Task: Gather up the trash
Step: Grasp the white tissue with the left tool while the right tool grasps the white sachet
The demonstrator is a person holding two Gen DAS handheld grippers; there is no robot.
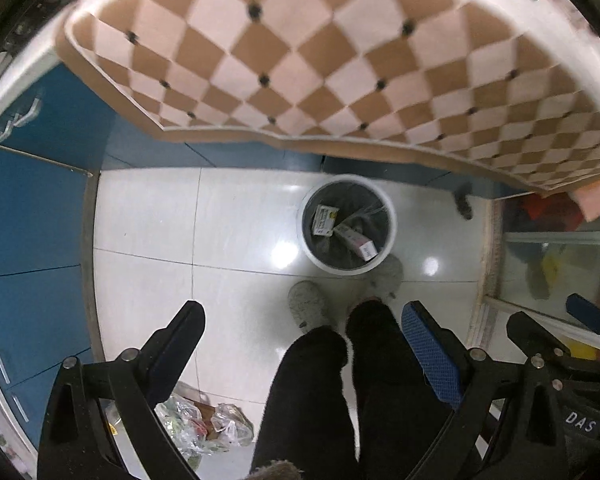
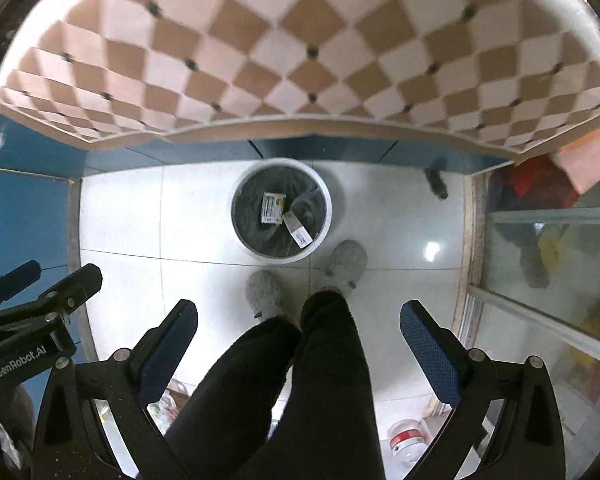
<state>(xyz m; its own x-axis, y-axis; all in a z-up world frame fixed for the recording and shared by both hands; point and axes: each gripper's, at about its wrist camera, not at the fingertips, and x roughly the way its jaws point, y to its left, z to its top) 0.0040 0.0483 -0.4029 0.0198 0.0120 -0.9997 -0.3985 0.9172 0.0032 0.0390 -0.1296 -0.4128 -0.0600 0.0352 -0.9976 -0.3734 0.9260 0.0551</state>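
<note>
A white round bin (image 1: 393, 232) with a dark liner stands on the white tiled floor below the table edge; it also shows in the right wrist view (image 2: 329, 216). Inside lie a small white and green box (image 1: 325, 220) (image 2: 273, 208) and a long white carton (image 1: 358, 241) (image 2: 297, 231). My left gripper (image 1: 304, 316) is open and empty, held high above the floor. My right gripper (image 2: 298, 314) is open and empty, also high above the floor; it shows at the right of the left wrist view (image 1: 556, 312).
A table with a brown and white checked cloth (image 1: 340, 52) (image 2: 308, 40) hangs over the far side. The person's black trouser legs (image 1: 340, 392) and grey slippers (image 2: 346, 266) stand by the bin. Blue cabinets (image 1: 28, 216) at left. Crumpled plastic bags (image 1: 204, 424) lie on the floor.
</note>
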